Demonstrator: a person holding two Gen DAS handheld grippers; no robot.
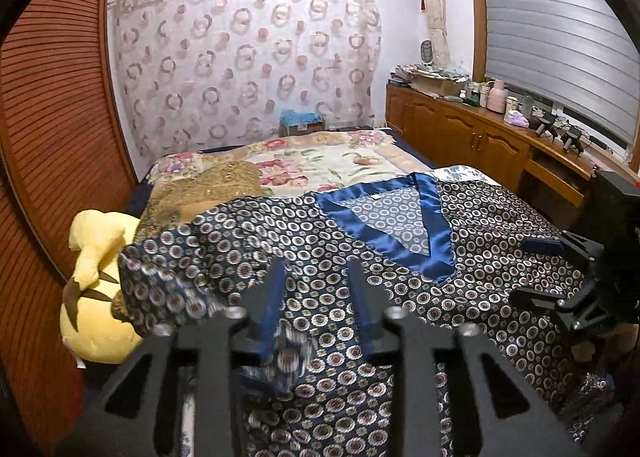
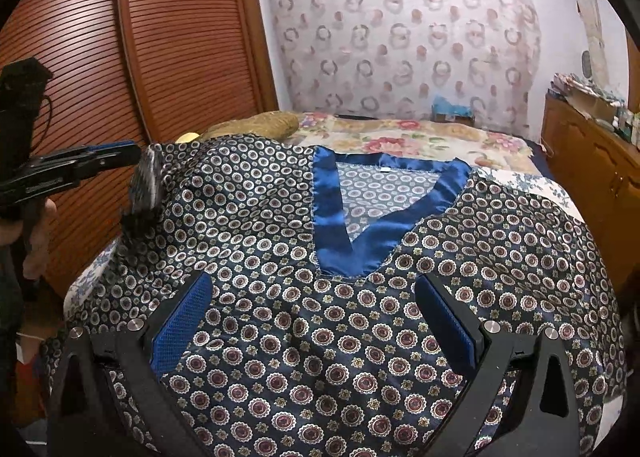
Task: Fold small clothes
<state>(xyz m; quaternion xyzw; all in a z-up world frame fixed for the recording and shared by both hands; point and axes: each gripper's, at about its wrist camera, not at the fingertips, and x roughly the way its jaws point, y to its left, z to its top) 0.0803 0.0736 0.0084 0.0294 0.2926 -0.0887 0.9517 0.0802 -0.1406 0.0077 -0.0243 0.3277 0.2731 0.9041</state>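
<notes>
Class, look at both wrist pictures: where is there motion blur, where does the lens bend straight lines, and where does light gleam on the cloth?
Left wrist view: the patterned top smears into blur at its left sleeve near the left claw; the wardrobe door bows. Right wrist view: mostly sharp, only the sleeve edge by the other claw blurs; the blue collar gleams.

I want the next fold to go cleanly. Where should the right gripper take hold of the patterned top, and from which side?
Probably the sleeve edge of the patterned top on the right side, coming in from the bed's outer edge. The top lies spread flat, blue V-neck facing up, so only its borders give the fingers a thin lip. The right gripper hovers open over the chest.
</notes>
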